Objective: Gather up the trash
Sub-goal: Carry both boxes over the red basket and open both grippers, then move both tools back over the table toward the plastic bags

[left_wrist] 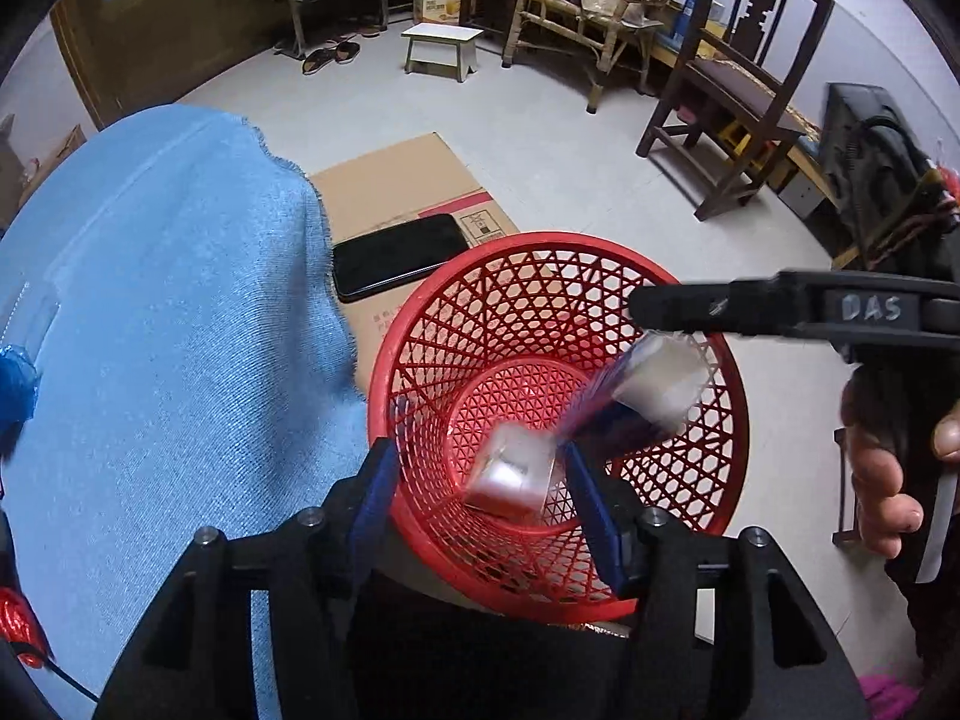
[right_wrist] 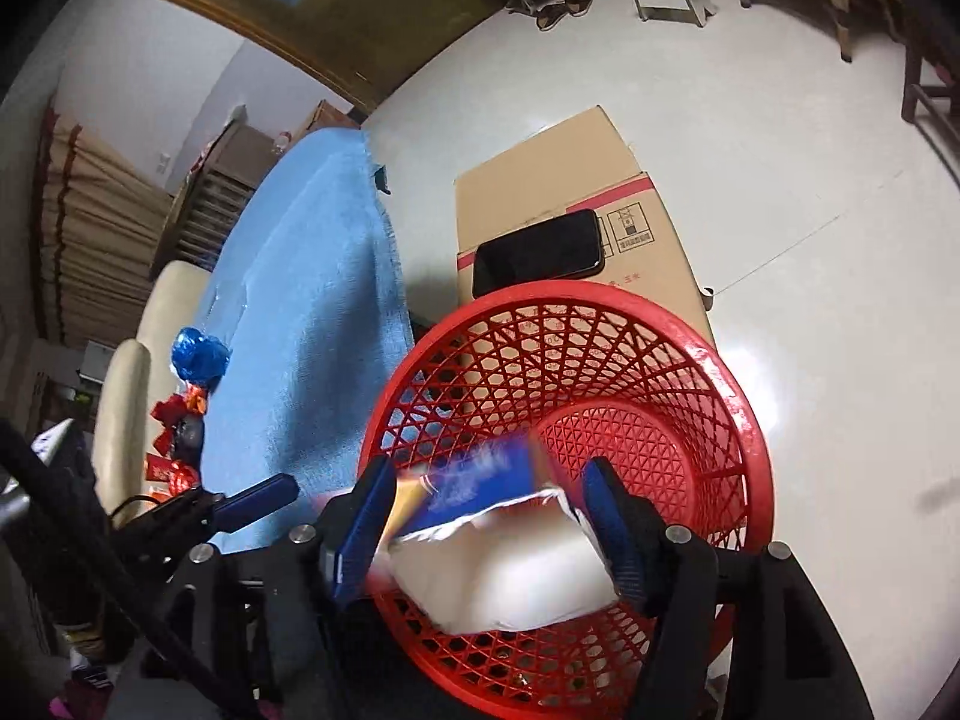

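A red mesh basket (left_wrist: 420,324) (right_wrist: 744,408) stands beside the blue-clothed table. My left gripper (left_wrist: 486,498) hangs over it, jaws apart. A small silvery wrapper (left_wrist: 510,474), blurred, is loose between its pads, inside the basket. My right gripper (right_wrist: 486,522) is also over the basket with its jaws apart. A blue and white packet (right_wrist: 510,570) (left_wrist: 654,384), blurred, sits between its pads and just under its finger (left_wrist: 720,306). A person's hand (left_wrist: 882,480) holds that gripper. On the table lie a crumpled blue bag (right_wrist: 200,354) and red wrappers (right_wrist: 174,414).
The blue cloth table (left_wrist: 180,330) (right_wrist: 312,312) fills the left. A cardboard box (left_wrist: 396,180) (right_wrist: 558,180) behind the basket carries a black phone (left_wrist: 396,255) (right_wrist: 540,249). Farther off stand a dark wooden chair (left_wrist: 732,90), a small white stool (left_wrist: 441,42) and a cane bench (left_wrist: 588,6).
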The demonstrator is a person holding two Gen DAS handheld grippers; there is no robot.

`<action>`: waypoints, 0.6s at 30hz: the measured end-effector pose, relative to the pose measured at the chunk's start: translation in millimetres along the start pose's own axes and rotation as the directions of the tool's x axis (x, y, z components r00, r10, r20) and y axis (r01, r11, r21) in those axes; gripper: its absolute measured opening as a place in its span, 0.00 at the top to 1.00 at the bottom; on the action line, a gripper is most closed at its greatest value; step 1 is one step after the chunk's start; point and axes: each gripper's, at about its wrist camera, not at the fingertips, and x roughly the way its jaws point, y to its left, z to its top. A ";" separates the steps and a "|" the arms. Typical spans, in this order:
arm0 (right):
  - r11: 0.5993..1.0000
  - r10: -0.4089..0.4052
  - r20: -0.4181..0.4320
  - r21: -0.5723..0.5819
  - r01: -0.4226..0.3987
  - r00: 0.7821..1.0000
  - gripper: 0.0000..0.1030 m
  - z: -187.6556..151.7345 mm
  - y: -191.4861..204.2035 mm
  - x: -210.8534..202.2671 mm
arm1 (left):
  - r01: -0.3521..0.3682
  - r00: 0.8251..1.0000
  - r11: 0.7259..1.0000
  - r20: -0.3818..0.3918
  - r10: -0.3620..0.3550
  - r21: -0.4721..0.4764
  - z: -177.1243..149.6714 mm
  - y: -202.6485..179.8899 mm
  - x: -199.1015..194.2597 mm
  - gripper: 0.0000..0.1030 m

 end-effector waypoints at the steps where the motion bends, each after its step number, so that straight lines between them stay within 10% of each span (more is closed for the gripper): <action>1: 1.000 0.005 0.024 0.007 -0.005 1.000 0.34 0.6 -2.5 -4.0 | -0.002 1.000 1.000 0.001 0.002 -0.004 -0.3 1.5 -0.3 0.43; 5: 0.998 0.009 0.150 0.057 -0.018 0.989 0.34 4.8 -20.3 -23.1 | -0.019 1.000 1.000 0.022 0.020 -0.022 -1.6 9.1 -7.6 0.43; 10: 0.981 -0.160 0.370 0.165 0.105 0.915 0.34 -4.6 -58.3 -40.3 | -0.046 0.995 0.997 0.082 0.052 -0.069 -11.7 27.9 -30.1 0.43; 18: 0.929 -0.244 0.375 0.357 0.104 0.894 0.34 -31.9 -92.2 -25.1 | -0.126 0.971 0.968 0.172 0.165 -0.218 -41.3 79.2 -77.5 0.43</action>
